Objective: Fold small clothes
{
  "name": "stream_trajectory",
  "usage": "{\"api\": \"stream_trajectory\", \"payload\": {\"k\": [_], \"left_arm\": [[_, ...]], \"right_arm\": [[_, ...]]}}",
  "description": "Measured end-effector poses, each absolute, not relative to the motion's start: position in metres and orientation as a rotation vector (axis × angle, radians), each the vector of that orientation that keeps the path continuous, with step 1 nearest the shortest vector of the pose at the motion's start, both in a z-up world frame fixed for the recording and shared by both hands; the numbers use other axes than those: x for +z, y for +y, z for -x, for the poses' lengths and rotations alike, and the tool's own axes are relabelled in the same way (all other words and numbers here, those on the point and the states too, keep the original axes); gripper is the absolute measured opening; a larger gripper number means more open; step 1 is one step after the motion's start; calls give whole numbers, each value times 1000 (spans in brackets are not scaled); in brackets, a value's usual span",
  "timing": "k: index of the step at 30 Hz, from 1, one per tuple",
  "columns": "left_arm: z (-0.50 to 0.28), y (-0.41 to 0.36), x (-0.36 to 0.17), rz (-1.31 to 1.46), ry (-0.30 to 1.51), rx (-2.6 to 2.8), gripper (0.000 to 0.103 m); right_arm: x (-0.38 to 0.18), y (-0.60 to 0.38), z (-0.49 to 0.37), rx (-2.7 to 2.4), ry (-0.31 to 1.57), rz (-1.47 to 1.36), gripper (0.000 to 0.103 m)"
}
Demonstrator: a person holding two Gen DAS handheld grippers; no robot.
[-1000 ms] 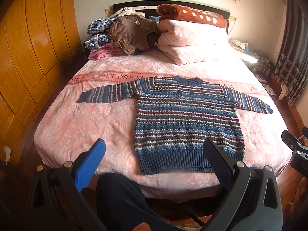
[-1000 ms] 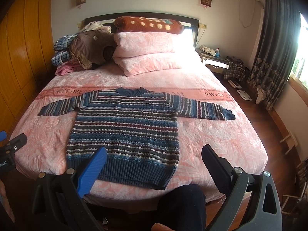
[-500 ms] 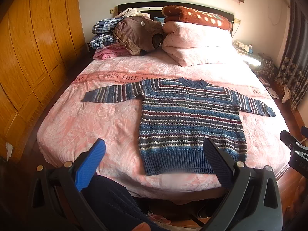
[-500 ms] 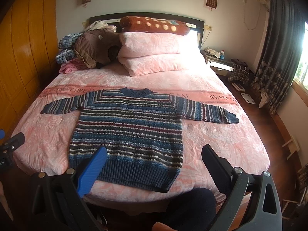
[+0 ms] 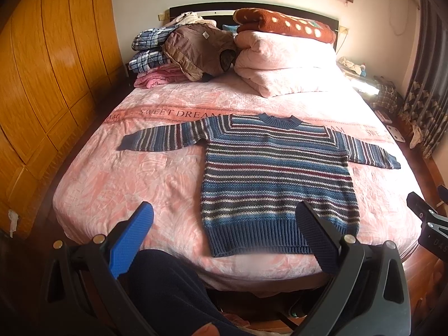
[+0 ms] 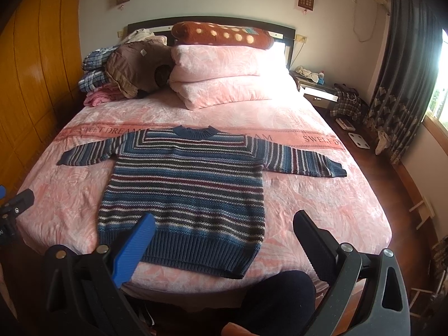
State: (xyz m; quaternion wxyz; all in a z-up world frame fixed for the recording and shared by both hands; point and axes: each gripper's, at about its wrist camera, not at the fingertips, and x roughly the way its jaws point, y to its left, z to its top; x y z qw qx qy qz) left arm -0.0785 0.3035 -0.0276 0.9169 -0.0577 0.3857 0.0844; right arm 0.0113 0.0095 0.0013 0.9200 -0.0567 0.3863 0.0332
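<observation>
Two grippers hang over the foot of the bed, holding nothing: the left gripper (image 5: 224, 235) and the right gripper (image 6: 224, 238) both have the jaws spread wide. One striped knit sweater (image 5: 277, 173) lies flat on the pink bedspread (image 5: 126, 173), collar toward 12 o'clock, hem toward 6 o'clock, sleeves stretched to 9 and 3 o'clock. The bedspread has a band with the words "SWEET DREAM" just behind the collar. At 12 o'clock a folded pink quilt (image 6: 224, 75) carries a brown dotted blanket (image 6: 221, 35); at 11 o'clock a pile of clothes (image 5: 182, 53) sits near the dark headboard (image 6: 282, 29). Wooden wardrobe doors (image 5: 50, 64) fill the 9 o'clock side, a dark curtain (image 6: 400, 84) and a bright window the 3 o'clock side. A dark trouser leg (image 5: 173, 288) shows between the fingers
</observation>
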Motion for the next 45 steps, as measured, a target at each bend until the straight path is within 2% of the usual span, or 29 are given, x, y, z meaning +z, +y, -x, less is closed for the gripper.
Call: {"api": "stream_trajectory", "payload": {"k": [22,30,35,38,39,41,45], "left_arm": [[67,308,-36,115,808,174,100],[47,306,-42,139,820,134,100],[17,304,-62,169,841,42,100],[5,295,-70,164,733,-66,100],[2,292,-72,182,703,-143,100],[-12,285,-78,179,712,-178,100],[-39,274,-91,235,740,-247,100]], "right_arm": [[-9,6,-22,61,814,117,99],[-19,2,-37,49,819,120,99],[-36,-21,-63,171,755,70,99],[-59,-52,-98,138,818,25,99],[-68,-68,-112,126,848,-8,98],[-86,-108,-138,105,890,-122,86],[-130,-207,-183,46,982,-437,71]]}}
